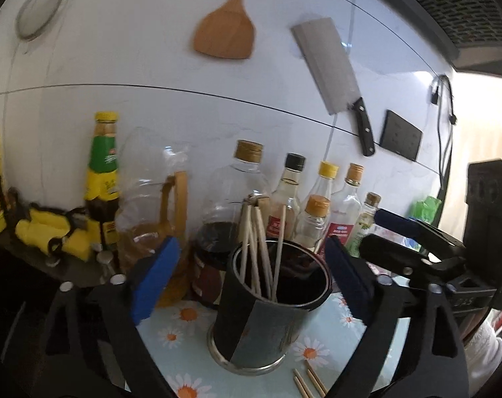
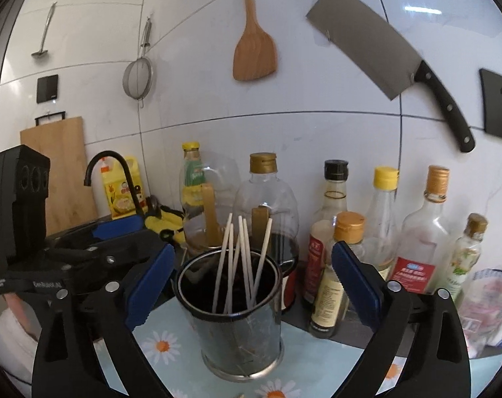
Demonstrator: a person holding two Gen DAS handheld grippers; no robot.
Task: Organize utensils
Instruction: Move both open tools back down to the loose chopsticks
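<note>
A dark metal utensil holder (image 1: 271, 315) (image 2: 237, 325) stands upright on the daisy-print mat (image 1: 184, 338) with several pale chopsticks (image 1: 264, 255) (image 2: 241, 258) leaning inside it. My left gripper (image 1: 249, 282) is open, its blue pads wide on either side of the holder and touching nothing. My right gripper (image 2: 254, 285) is open too, framing the same holder without contact. A few loose chopsticks (image 1: 309, 379) lie on the mat in front of the holder. Each gripper shows at the edge of the other's view.
A row of sauce and oil bottles (image 2: 380, 232) crowds the counter behind the holder. A cleaver (image 2: 383, 56), a wooden spatula (image 2: 254, 49) and a strainer (image 2: 138, 76) hang on the tiled wall. A black tap (image 2: 111, 172), a cutting board (image 2: 58, 165) and yellow sponges (image 1: 48, 232) are at the left.
</note>
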